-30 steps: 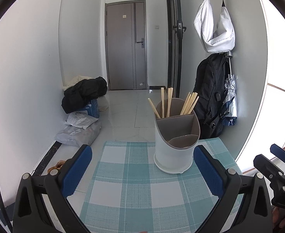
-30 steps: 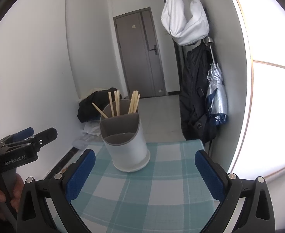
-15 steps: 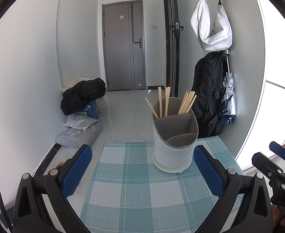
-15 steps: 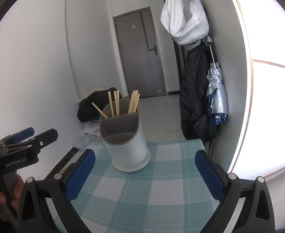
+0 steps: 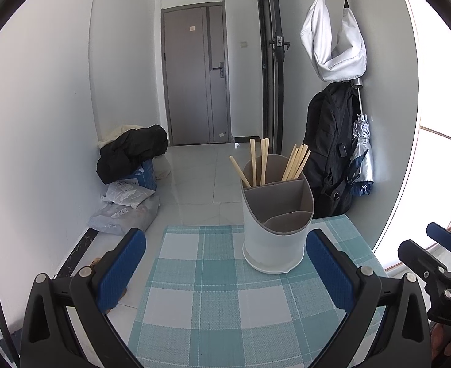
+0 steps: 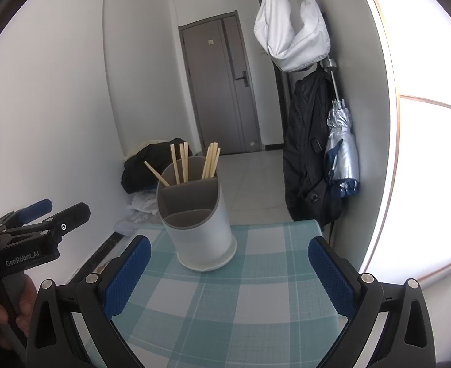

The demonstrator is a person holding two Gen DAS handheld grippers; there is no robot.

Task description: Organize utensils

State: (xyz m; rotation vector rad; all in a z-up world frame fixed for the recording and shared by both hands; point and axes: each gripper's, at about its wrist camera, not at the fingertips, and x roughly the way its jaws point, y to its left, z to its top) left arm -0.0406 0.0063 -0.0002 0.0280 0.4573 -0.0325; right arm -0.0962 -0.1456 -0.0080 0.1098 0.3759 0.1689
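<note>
A white utensil holder (image 5: 274, 233) with a grey divided insert stands upright on a teal checked table mat (image 5: 219, 300). Several wooden chopsticks (image 5: 264, 162) stick up from its far compartment; the near compartments look empty. The holder also shows in the right wrist view (image 6: 199, 230) with the chopsticks (image 6: 182, 164). My left gripper (image 5: 225, 260) is open and empty, just short of the holder. My right gripper (image 6: 227, 268) is open and empty, also just short of it. Each gripper shows at the edge of the other's view.
The mat's far edge is just behind the holder, with tiled floor (image 5: 194, 178) beyond. A black backpack (image 5: 326, 159) and a folded umbrella (image 5: 362, 159) hang on the right wall. Bags and clothes (image 5: 130, 178) lie on the floor at left.
The left wrist view has pulled back and shifted slightly, so the holder sits a little smaller. The right wrist view is almost unchanged. Both grippers stay open.
</note>
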